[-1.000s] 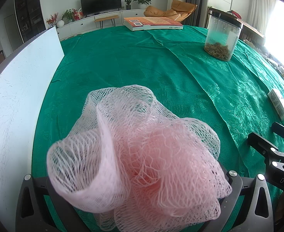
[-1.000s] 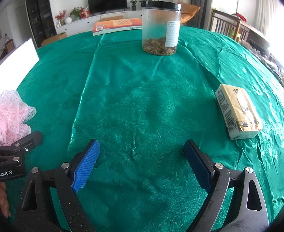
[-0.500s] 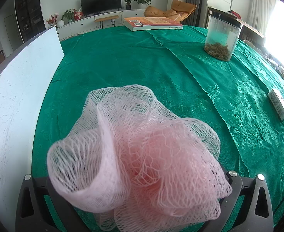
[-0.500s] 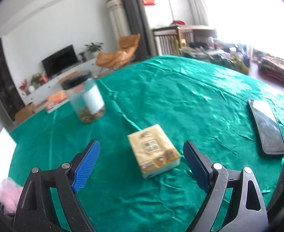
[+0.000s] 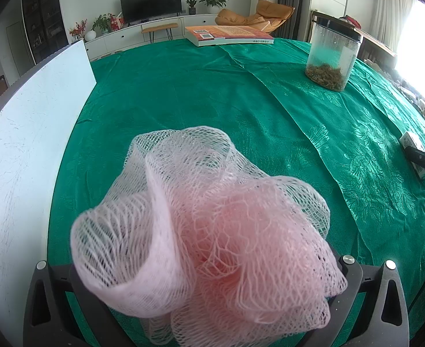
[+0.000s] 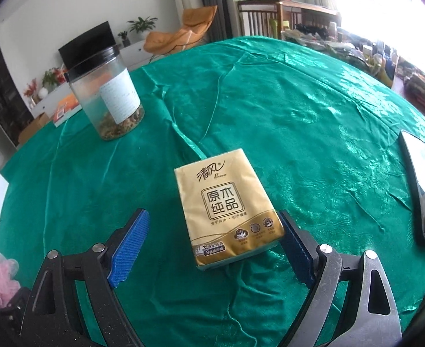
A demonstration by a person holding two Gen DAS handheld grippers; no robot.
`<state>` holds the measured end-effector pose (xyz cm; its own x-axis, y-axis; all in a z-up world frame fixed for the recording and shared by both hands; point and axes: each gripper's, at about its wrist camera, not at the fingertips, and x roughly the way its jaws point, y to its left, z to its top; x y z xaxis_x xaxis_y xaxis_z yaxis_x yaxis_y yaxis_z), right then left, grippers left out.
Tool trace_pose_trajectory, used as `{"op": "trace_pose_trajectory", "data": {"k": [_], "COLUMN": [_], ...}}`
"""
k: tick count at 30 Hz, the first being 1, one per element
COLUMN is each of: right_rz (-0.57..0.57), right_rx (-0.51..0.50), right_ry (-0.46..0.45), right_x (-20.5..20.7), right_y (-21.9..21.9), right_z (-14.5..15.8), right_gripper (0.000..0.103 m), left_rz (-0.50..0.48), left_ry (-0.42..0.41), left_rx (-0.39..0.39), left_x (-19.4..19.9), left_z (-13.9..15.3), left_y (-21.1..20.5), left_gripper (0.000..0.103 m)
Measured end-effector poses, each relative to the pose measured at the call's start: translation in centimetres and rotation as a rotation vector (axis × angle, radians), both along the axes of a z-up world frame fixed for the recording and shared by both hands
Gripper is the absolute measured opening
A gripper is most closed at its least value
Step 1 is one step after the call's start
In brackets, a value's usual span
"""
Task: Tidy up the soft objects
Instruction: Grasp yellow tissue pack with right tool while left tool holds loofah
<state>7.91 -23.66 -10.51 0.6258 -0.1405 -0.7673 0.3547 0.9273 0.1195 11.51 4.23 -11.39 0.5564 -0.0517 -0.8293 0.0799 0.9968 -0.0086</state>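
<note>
Pink mesh sponge [image 5: 201, 231] fills lower centre of my left view, pinched in the left gripper [image 5: 203, 277]. My right gripper [image 6: 212, 248] is spread wide, its right pad touching the tissue pack [image 6: 227, 205], frame centre.

jar [image 6: 108, 98], book [image 5: 229, 34], phone [image 6: 423, 190] on green tablecloth [image 6: 284, 110].

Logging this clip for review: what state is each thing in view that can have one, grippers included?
Left gripper: shut on the pink mesh bath sponge, held above the cloth.
Right gripper: open, blue-padded fingers either side of the pack.
Gold plastic-wrapped tissue pack: lying flat, sealed.
Clear plastic jar with black lid: upright, lid on, nearly empty.
Black phone: lying flat, screen off.
</note>
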Motion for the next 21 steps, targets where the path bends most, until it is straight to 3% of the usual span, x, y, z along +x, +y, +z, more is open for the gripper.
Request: {"op": "trace_pose_trajectory", "data": {"k": [8,10,11,12,13,15,17,21], "right_rz": [0.01,0.007,-0.001,0.002,0.003,0.015,0.044,0.132], "right_rx": [-0.025,-0.003,0.013,0.036,0.055,0.107,0.207,0.296], "right_ry": [0.028,0.005,-0.014,-0.032,-0.037,-0.063,-0.125,-0.221], "right_x": [0.4,0.1,-0.2,-0.3,-0.4,-0.8,-1.4,-2.6], "right_y": [0.3,-0.1,-0.4,-0.7,-0.9,-1.1,-1.4,-0.3], "right_z": [-0.4,-0.3,-0.1,0.0,-0.1,0.1,0.6,2.1], "right_gripper": [0.09,0.087,0.069,0.058,0.058,0.058,0.058,0.058], "left_rz": [0.0,-0.004,-0.006,-0.006,-0.006,-0.016,-0.029,-0.018], "left_ry": [0.001,0.009,0.016,0.01,-0.008,-0.016,-0.004,-0.05], "left_rx": [-0.001,0.0,0.0,-0.001,-0.003,-0.006,-0.046,-0.163], "left_x": [0.0,0.0,-0.1,-0.3,-0.7,-1.2,-1.6,-3.0], "left_z": [0.0,0.1,0.1,0.3,0.6,1.2,1.6,4.4], "left_y": [0.0,0.1,0.2,0.3,0.5,0.8,1.3,2.7], "left_gripper": [0.103,0.103,0.102,0.095,0.086,0.043,0.033,0.033]}}
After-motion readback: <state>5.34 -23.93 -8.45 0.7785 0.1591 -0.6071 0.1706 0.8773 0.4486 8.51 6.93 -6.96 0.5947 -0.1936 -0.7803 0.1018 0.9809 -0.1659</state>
